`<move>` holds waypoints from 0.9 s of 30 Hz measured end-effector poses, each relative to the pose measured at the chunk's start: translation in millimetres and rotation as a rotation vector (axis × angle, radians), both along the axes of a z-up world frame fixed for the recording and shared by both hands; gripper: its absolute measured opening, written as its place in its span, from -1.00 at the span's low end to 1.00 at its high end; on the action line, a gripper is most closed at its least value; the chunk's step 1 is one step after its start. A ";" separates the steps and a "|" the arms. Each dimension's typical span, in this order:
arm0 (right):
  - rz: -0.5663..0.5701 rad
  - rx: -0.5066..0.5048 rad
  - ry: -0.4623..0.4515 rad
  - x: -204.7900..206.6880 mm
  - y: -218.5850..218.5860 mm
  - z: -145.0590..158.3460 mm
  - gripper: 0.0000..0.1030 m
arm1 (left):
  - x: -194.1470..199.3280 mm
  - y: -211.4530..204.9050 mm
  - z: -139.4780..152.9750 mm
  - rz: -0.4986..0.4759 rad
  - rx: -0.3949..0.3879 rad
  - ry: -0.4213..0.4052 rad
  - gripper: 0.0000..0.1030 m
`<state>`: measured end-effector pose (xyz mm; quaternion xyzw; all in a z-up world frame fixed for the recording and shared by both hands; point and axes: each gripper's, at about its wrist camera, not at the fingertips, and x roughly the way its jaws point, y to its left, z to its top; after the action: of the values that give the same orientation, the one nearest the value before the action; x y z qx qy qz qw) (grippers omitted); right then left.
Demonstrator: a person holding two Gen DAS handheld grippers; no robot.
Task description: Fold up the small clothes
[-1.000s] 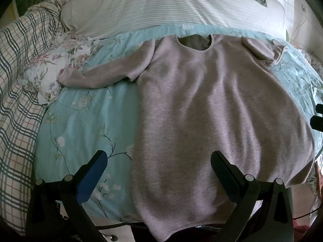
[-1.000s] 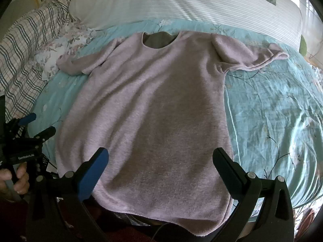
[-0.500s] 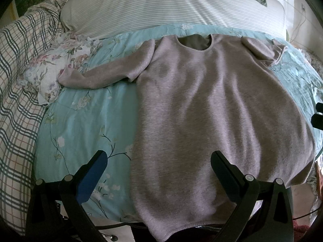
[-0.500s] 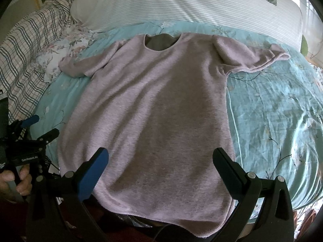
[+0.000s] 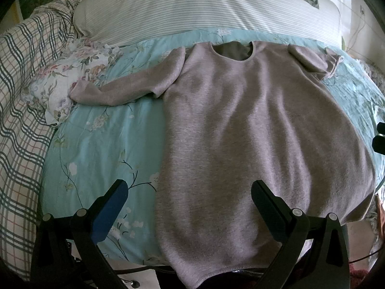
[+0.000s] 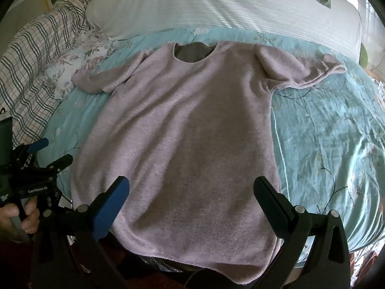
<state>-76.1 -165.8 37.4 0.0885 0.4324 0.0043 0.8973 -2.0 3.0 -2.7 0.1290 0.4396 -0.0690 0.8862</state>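
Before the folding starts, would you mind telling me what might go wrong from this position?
1. The sweater has its hem hanging past the bed edge; tugging it nearer may slide the whole garment off.
2. One sleeve lies against the floral cloth, so folding it inward could snag that cloth.
3. The other sleeve is already bunched; folding over it would likely trap creases.
Both the left tongs and right tongs are open and hold nothing.

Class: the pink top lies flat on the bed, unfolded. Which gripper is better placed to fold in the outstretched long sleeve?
Probably left. The left gripper hangs open on the side of the long sleeve; the right gripper sits toward the bunched sleeve.
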 end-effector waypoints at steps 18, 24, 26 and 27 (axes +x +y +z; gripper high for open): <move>0.006 -0.026 0.012 5.2 -2.7 -1.5 0.99 | 5.8 0.9 -2.2 -0.001 -0.001 0.008 0.99; -0.019 -0.019 -0.008 18.0 -28.1 -1.4 0.99 | 21.7 1.8 -4.9 0.011 0.000 0.012 0.99; -0.050 -0.012 -0.017 24.9 -46.6 -0.1 0.99 | 29.7 2.6 -5.8 0.018 -0.001 0.001 0.99; -0.074 -0.007 -0.023 29.5 -59.3 1.5 0.99 | 33.9 2.3 -5.9 0.022 -0.005 0.018 0.99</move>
<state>-46.6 -225.1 38.9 0.1013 0.4183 -0.0293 0.9022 31.9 5.3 -8.6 0.1213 0.4487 -0.0613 0.8833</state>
